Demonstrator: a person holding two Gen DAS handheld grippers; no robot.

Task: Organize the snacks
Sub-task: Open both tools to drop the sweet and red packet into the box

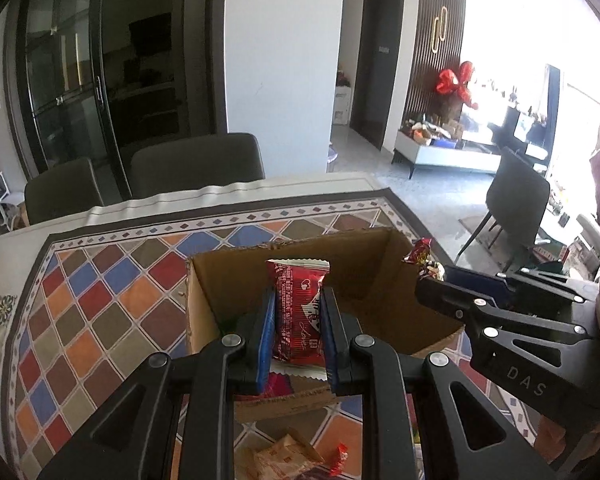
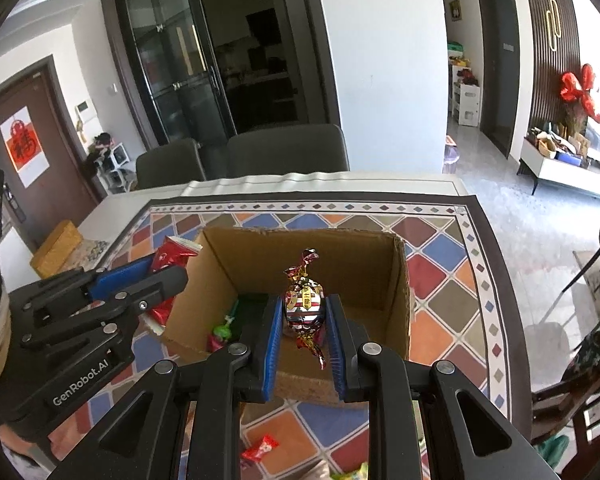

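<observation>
An open cardboard box (image 1: 364, 268) (image 2: 352, 264) stands on the patterned tablecloth. My left gripper (image 1: 298, 304) is shut on a red snack packet (image 1: 298, 312) and holds it upright over the box's near side. It also shows at the left of the right wrist view (image 2: 140, 276), with the red packet (image 2: 168, 258) in it. My right gripper (image 2: 303, 308) is shut on a foil-wrapped candy (image 2: 304, 304) with twisted ends, above the box opening. It shows at the right of the left wrist view (image 1: 428, 276). Green and red candies (image 2: 222, 332) lie inside the box.
Loose snacks lie on the cloth near me: an orange packet (image 1: 284, 456), a small red candy (image 1: 338, 460) (image 2: 260, 448). Two dark chairs (image 2: 284, 152) stand behind the table's far edge. A yellowish box (image 2: 58, 246) lies at the far left. The table's right edge (image 2: 496, 240) drops to the floor.
</observation>
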